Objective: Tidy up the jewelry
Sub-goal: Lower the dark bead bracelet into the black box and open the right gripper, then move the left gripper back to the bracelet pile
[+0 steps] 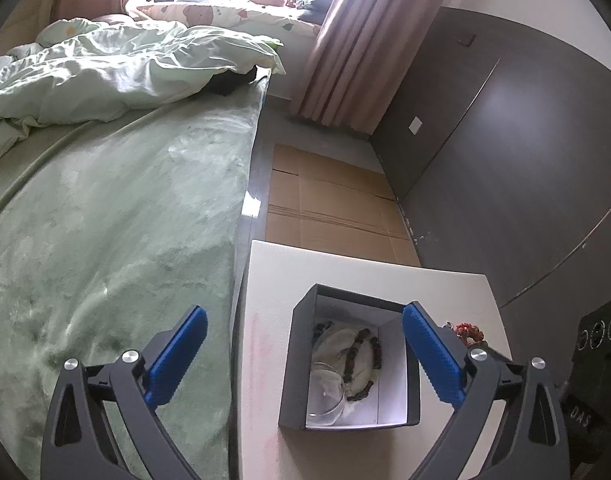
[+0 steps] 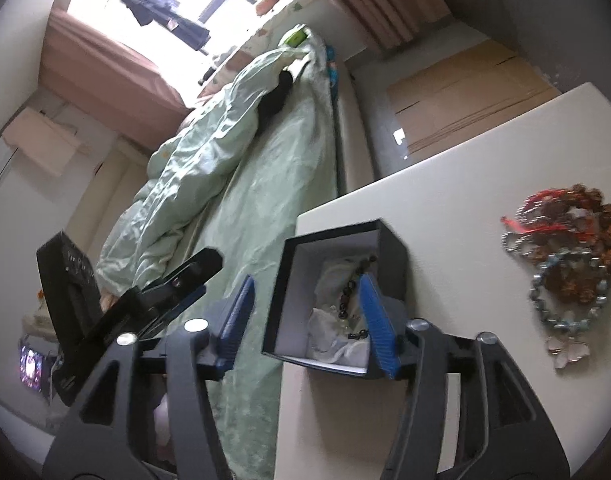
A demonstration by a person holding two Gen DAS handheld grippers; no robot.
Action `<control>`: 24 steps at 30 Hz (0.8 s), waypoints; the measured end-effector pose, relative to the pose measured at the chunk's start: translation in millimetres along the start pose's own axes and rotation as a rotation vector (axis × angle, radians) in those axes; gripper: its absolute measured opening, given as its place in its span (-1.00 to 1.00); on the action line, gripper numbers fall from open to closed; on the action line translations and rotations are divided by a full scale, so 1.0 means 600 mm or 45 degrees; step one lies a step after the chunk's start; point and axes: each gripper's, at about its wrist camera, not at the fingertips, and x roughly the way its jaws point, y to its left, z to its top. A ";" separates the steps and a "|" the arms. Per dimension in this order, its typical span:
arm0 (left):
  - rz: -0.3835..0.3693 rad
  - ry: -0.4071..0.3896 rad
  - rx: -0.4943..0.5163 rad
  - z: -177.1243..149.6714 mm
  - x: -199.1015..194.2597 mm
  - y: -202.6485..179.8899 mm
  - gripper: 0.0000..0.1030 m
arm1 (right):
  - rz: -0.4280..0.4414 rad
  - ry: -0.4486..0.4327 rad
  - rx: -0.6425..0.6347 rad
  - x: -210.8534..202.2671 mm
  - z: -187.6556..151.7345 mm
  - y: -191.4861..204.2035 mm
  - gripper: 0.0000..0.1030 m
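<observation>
A black jewelry box (image 1: 305, 360) with a white inside stands on the white table (image 1: 273, 280). In it lie a dark bead bracelet (image 1: 363, 364), white cloth and a clear bangle (image 1: 325, 396). My left gripper (image 1: 305, 328) is open and empty, hovering above the box. My right gripper (image 2: 305, 292) is open and empty over the same box (image 2: 389, 256); its right finger (image 2: 375, 320) hangs over the box opening. A pile of bead bracelets (image 2: 565, 256) with red cord lies on the table (image 2: 445, 184) to the right, and shows partly in the left wrist view (image 1: 469, 332).
A green bed (image 1: 105, 220) runs along the table's left side. Flat cardboard (image 1: 329, 200) lies on the floor beyond the table. Dark cabinets (image 1: 525, 160) stand at the right. A black device (image 1: 601, 344) stands at the table's right. The left gripper's body (image 2: 145, 300) shows in the right wrist view.
</observation>
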 end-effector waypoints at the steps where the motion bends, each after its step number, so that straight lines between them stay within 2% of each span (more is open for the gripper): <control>1: -0.002 -0.001 0.003 -0.001 -0.002 -0.002 0.83 | -0.009 -0.006 0.006 -0.005 0.001 -0.004 0.09; 14: -0.044 -0.002 0.065 -0.036 -0.010 -0.058 0.84 | -0.232 -0.083 0.053 -0.081 -0.004 -0.064 0.10; 19: -0.054 -0.024 0.112 -0.054 -0.012 -0.086 0.84 | -0.296 -0.136 0.065 -0.113 -0.012 -0.078 0.73; 24: -0.073 0.023 0.122 -0.072 0.000 -0.112 0.84 | -0.304 -0.162 0.094 -0.145 -0.015 -0.096 0.82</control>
